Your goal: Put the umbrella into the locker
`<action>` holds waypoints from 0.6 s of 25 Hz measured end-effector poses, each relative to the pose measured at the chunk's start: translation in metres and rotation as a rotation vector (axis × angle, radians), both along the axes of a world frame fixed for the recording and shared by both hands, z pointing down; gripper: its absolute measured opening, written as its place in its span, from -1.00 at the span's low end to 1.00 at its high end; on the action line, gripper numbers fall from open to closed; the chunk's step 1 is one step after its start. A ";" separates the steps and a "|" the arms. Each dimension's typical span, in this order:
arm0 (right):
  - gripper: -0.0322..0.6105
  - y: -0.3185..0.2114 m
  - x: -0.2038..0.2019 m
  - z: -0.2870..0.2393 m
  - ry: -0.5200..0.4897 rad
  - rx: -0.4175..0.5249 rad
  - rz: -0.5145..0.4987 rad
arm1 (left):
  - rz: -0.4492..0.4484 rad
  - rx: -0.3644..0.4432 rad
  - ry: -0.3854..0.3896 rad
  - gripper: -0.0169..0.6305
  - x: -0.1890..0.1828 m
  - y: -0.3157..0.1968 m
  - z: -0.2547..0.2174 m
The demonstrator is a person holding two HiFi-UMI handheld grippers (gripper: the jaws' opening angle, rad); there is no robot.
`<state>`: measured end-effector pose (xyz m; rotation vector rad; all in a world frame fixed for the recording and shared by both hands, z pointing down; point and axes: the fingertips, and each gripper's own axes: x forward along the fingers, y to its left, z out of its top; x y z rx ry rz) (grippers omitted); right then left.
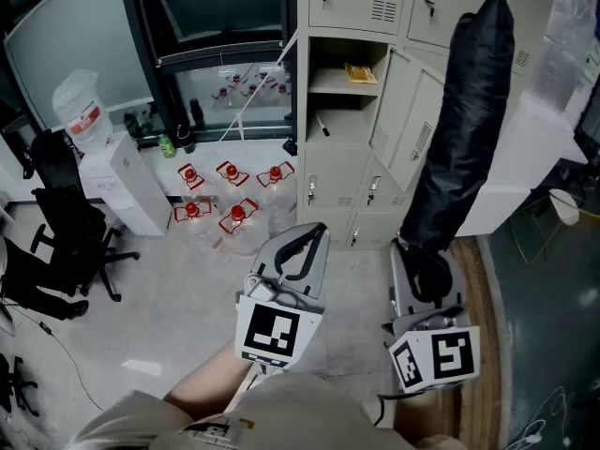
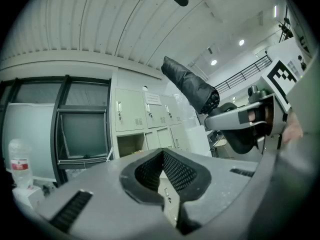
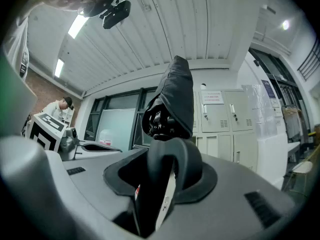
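Being pinched by its curved handle between the jaws of the right gripper [image 3: 165, 184], the folded black umbrella [image 3: 175, 99] is held tip-forward, probably so that it can be fed lengthwise into the open locker [image 1: 356, 111]. Its canopy rises past the jaw tips, in front of the locker and not yet inside. The left gripper [image 2: 162, 171] is kept aside, its jaws pressed together on nothing.

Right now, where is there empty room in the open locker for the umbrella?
The open beige locker compartment has bare room below its shelf, beside a small dark item. The shelf holds a yellow packet. The floor to its left is crowded with clear red-capped water jugs.
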<state>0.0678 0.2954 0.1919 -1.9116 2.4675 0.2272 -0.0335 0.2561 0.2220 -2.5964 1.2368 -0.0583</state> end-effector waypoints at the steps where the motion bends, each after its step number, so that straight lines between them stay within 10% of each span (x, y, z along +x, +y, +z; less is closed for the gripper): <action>1: -0.42 0.000 0.001 0.000 -0.002 -0.003 -0.002 | 0.002 -0.018 0.010 -0.92 0.002 0.000 0.001; 15: -0.42 0.014 0.018 -0.001 -0.008 -0.013 -0.042 | 0.005 -0.037 0.015 -0.92 0.026 0.012 -0.001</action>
